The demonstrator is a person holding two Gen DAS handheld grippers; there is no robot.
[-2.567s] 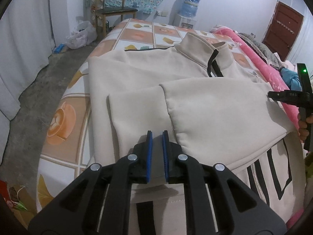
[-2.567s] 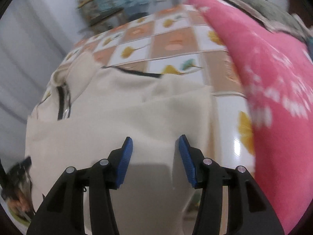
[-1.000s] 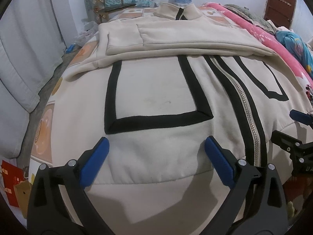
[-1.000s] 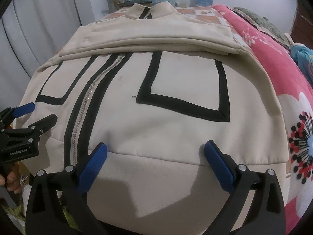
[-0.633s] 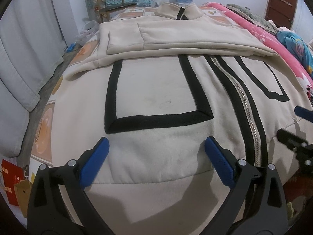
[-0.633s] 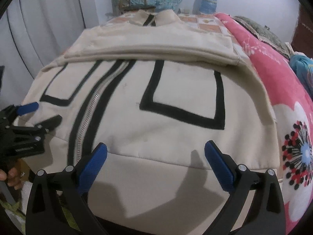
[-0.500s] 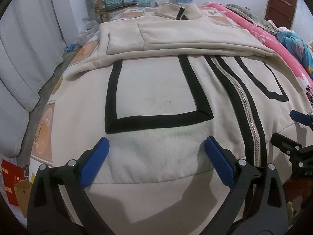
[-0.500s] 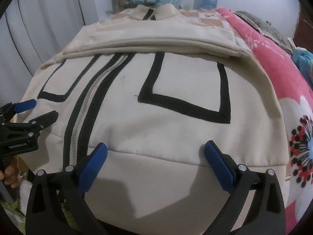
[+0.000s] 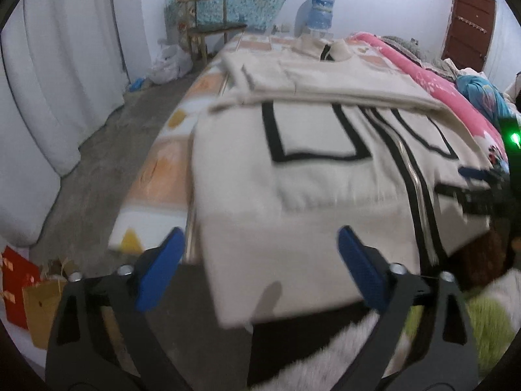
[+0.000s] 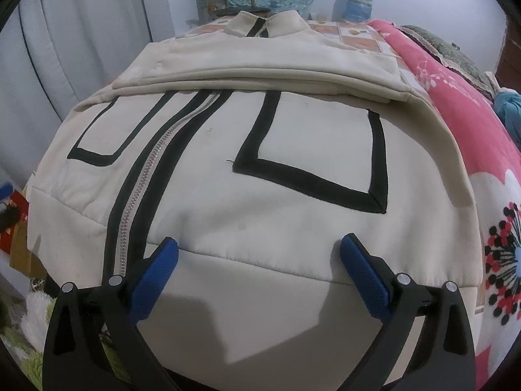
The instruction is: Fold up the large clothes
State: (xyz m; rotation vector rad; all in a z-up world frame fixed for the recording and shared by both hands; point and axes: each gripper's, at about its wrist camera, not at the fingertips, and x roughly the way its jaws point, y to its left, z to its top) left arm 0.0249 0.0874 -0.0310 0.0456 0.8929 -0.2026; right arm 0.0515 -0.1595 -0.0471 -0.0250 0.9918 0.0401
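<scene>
A cream zip jacket [image 9: 325, 169] with black rectangle trim lies flat on the bed, collar at the far end, both sleeves folded across the chest. Its hem hangs over the near bed edge; it also shows in the right wrist view [image 10: 293, 195]. My left gripper [image 9: 260, 260] is wide open and empty, just off the hem's left corner. My right gripper [image 10: 260, 260] is wide open and empty over the hem band, right of the zipper [image 10: 140, 195]. The right gripper also shows at the right edge of the left wrist view [image 9: 478, 189].
A pink flowered blanket [image 10: 472, 123] lies along the bed's right side. A wooden chair [image 9: 205, 29] and a water bottle [image 9: 319, 13] stand beyond the bed. White curtains [image 9: 58, 75] hang at the left. A red box [image 9: 14, 290] and a paper bag sit on the floor.
My left gripper has pulled back and swung left, so the hem's left corner and the floor now show. My right gripper has moved a little closer to the hem. Both stay open.
</scene>
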